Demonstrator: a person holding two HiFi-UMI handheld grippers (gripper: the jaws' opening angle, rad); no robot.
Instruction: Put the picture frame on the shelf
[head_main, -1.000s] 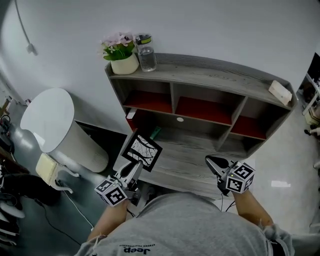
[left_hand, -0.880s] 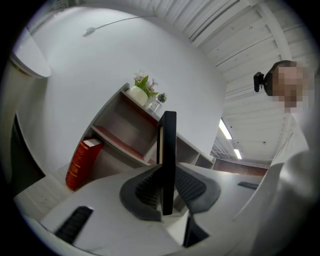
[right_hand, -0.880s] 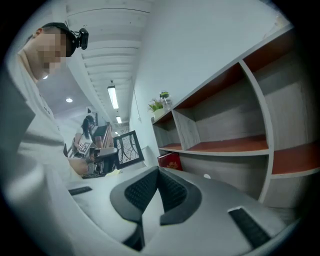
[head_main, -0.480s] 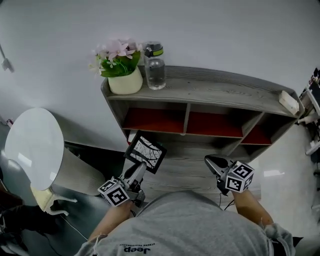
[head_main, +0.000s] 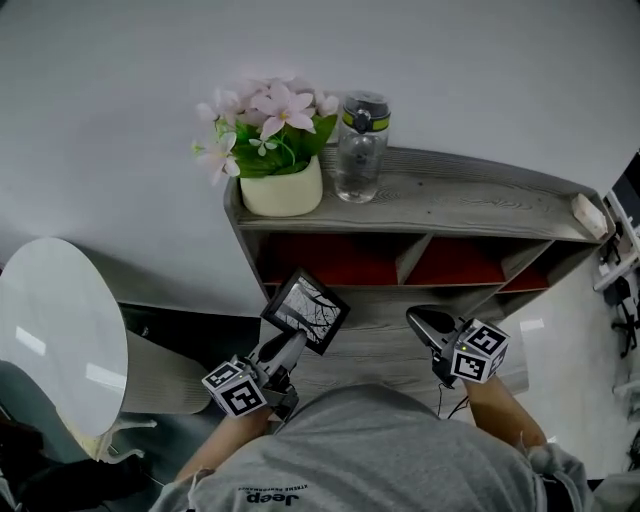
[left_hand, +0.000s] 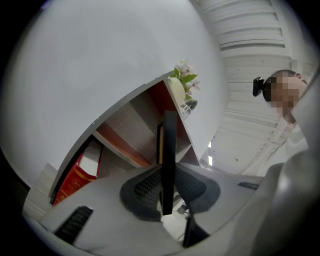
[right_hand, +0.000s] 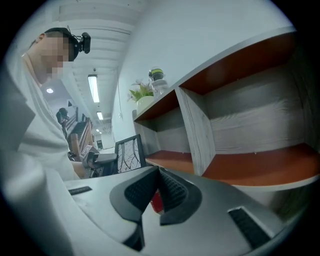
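Two grippers noted. Left gripper (head_main: 292, 342): fingers set narrow, clamped on the lower edge of the black picture frame with a branch print (head_main: 306, 310), which is carried in the air. Right gripper (head_main: 420, 320): fingers closed together, nothing held. The frame projects ahead of the left fingers, edge-on to them, toward the red-backed compartments of the grey wooden shelf unit (head_main: 480, 200) near ahead. The top board lies higher; its left end carries a white pot of pink flowers (head_main: 282, 185) and a clear bottle (head_main: 360, 150).

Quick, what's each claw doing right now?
Left gripper: closed, holding the picture frame by its edge.
Right gripper: closed, empty.
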